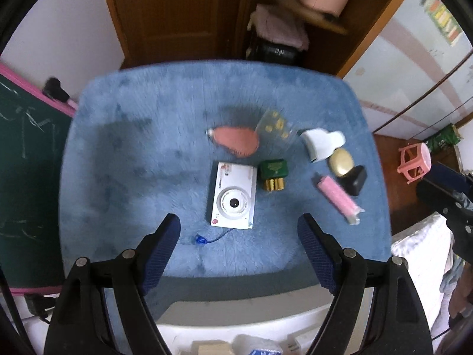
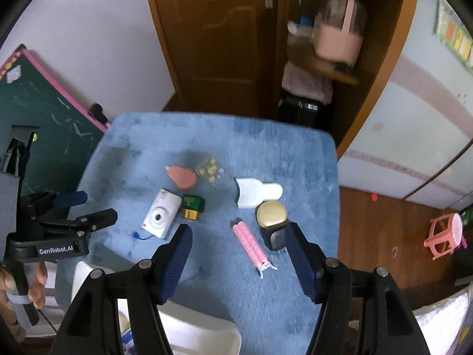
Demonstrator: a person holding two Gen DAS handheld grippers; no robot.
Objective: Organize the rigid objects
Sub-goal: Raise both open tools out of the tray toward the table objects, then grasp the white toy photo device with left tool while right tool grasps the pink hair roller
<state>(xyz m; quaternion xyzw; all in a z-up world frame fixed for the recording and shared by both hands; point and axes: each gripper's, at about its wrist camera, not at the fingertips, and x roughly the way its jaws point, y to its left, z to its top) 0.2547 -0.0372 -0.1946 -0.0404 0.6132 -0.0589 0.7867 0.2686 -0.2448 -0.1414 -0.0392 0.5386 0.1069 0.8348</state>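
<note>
Nothing is picked up yet: both the left gripper (image 1: 239,230) and right gripper (image 2: 238,242) hang open and empty above the blue mat (image 1: 124,153). The white camera (image 1: 233,196) lies mid-mat, the pink roller (image 2: 249,245) well to its right; next, I'd guess, comes lowering onto one.

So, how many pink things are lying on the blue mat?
2: the pink roller near the mat's right edge, and the salmon-pink oval piece farther back, behind the white camera. None looks hidden.

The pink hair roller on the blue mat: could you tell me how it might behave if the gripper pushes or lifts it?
The pink hair roller is cylindrical, so a sideways push would probably roll it, though the plush blue mat may slow that. It looks light and hollow. The clear clip at its end could snag.
</note>
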